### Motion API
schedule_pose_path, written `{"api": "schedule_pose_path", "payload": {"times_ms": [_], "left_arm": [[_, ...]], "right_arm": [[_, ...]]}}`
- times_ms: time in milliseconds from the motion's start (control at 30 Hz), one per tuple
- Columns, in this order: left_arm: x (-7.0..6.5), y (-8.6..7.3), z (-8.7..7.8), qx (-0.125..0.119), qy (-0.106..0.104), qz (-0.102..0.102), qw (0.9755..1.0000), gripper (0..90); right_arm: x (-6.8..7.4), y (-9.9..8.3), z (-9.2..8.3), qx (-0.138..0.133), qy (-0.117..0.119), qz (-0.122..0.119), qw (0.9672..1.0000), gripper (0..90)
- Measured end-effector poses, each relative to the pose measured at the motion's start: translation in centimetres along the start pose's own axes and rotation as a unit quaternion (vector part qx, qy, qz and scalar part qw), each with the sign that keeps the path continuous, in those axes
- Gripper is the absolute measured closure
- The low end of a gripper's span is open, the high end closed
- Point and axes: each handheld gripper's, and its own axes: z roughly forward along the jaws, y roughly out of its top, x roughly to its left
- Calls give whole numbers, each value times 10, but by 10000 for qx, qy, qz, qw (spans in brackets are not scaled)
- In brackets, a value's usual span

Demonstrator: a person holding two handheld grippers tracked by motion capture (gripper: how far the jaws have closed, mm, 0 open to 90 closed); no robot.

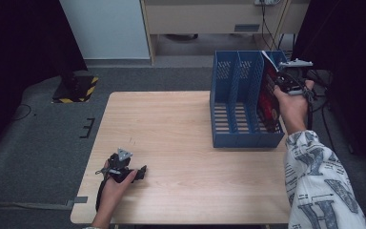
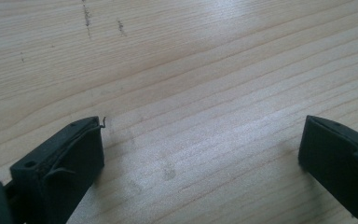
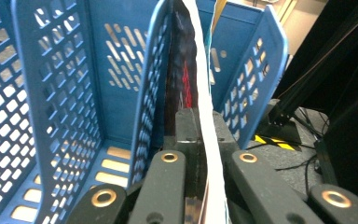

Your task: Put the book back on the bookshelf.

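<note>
From above, the right gripper (image 1: 286,82) is lowering a thin magazine (image 1: 268,98) into the blue file rack's (image 1: 238,133) rightmost slot; the left gripper (image 1: 140,172) is resting spread on the table (image 1: 181,143). In the right gripper view the jaws are pinching the magazine's (image 3: 200,93) floppy, light edge; gripping nearer the spine looks steadier.

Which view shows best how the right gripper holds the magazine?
The right gripper view: both jaws of the right gripper are shut on the magazine edge, inside the blue file rack. The high view shows its red cover beside the hand; the left gripper view shows bare table.
</note>
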Motion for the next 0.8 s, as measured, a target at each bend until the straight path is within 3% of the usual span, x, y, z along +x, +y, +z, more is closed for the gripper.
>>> {"api": "schedule_pose_path", "payload": {"times_ms": [433,800], "left_arm": [[0,0,0,-1,-1,-1,10000,0],[0,0,0,-1,3,0,10000,0]], "right_arm": [[8,0,0,-101,151,-13,9998,824],[9,2,-3,-180,212,38,9996,653]]}}
